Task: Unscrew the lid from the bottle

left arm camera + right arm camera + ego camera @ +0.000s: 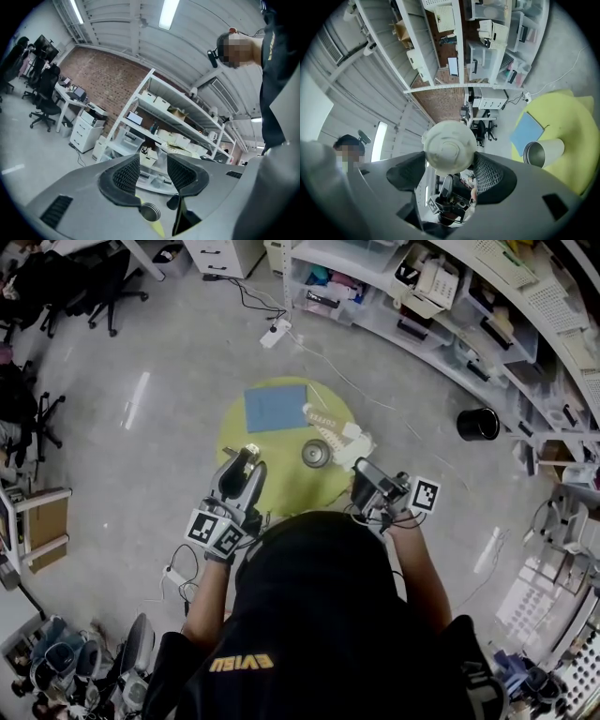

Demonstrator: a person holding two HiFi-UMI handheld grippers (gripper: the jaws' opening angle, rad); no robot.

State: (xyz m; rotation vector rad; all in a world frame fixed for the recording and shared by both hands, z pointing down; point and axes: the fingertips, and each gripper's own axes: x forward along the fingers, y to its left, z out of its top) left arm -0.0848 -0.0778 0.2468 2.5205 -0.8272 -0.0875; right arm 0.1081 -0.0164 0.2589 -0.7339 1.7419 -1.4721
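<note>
A steel bottle [316,453] stands open-mouthed near the middle of the round yellow table [281,484]. It also shows in the right gripper view as the bottle [543,152], and low in the left gripper view as the bottle [149,212]. My right gripper [355,452] is lifted just right of the bottle. It is shut on a round white lid [450,144], and the lid [354,442] is clear of the bottle. My left gripper [247,456] hangs left of the bottle. In its own view the left gripper [153,168] stands open with nothing between its pads.
A blue cloth [276,407] lies on the table's far side, with a pale ridged item [323,421] beside it. On the floor are a black bin [478,424] at right and a power strip with cable [275,332]. Shelving [441,306] curves across the back.
</note>
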